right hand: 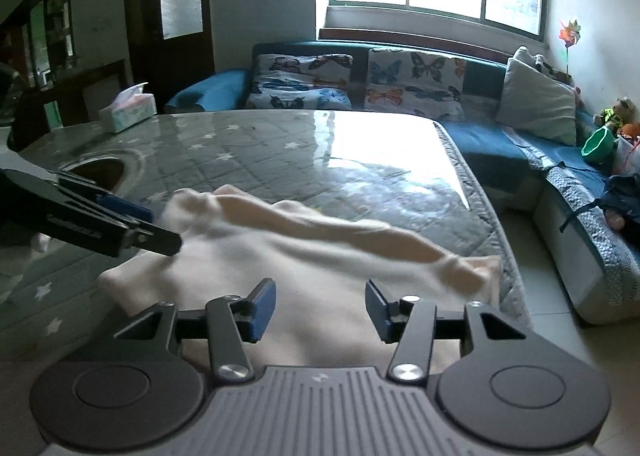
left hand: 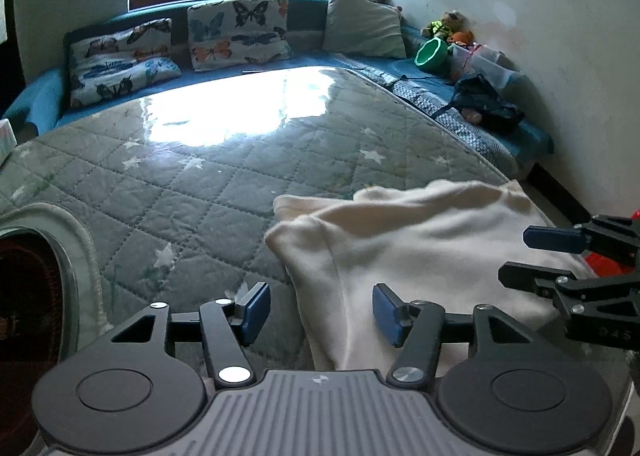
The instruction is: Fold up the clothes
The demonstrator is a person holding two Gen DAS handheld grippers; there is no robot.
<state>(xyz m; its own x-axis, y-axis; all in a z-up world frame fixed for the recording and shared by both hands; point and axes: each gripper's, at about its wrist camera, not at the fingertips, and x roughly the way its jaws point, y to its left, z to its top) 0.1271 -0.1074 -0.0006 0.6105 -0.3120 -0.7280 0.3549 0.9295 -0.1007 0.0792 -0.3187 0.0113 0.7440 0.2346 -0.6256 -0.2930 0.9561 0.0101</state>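
Cream garment (right hand: 304, 268); grey quilted, star-printed tabletop (left hand: 192, 192); butterfly-patterned cushions (right hand: 412, 82) on teal sofa (right hand: 492, 148); green bowl (left hand: 431, 53) noted.

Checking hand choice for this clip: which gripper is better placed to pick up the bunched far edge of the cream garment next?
Probably the right gripper: open, squarely over the cream garment, facing the rumpled edge. The left gripper, also open, sits at its side edge.

One cream garment (right hand: 304, 268), two butterfly cushions (right hand: 304, 80), one plain pillow (right hand: 536, 104), one tissue box (right hand: 128, 108), one green bowl (right hand: 598, 144) and two tools (right hand: 320, 312).
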